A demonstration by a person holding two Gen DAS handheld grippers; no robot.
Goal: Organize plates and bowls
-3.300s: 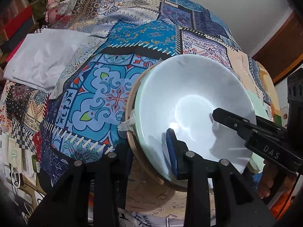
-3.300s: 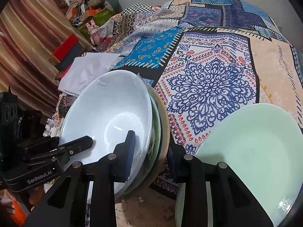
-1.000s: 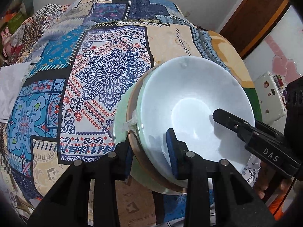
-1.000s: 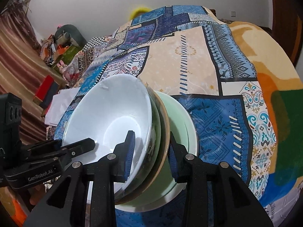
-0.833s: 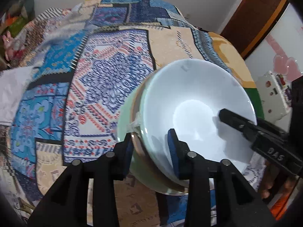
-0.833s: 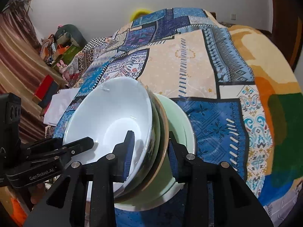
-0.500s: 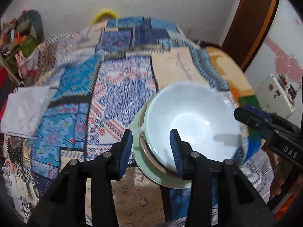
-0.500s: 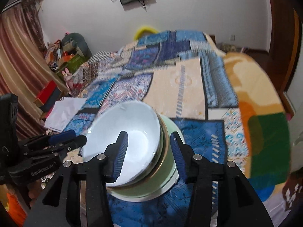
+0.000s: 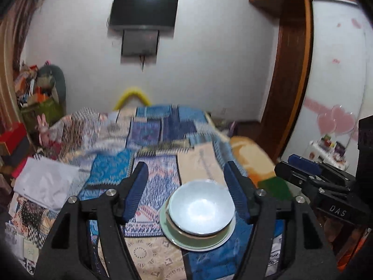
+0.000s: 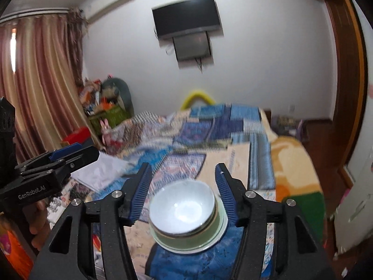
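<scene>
Both grippers have let go and pulled back: a second ago the left gripper [image 9: 186,191] and right gripper [image 10: 183,190] each pinched the rim of the stack, and now their fingers [image 9: 137,186] stand wide and empty, raised well above it. Low in the middle of each frame, the white bowl [image 9: 201,206] sits nested on a tan-rimmed dish inside the pale green plate [image 9: 195,239], all resting level on the patterned bedspread [image 9: 151,168] near the bed's near edge. To my eye the stacking is done and nothing is left to gather. Farther off, in the upper middle of the frame, a dark screen [image 9: 143,11] hangs on the white wall; motion blur says the hands are still rising
</scene>
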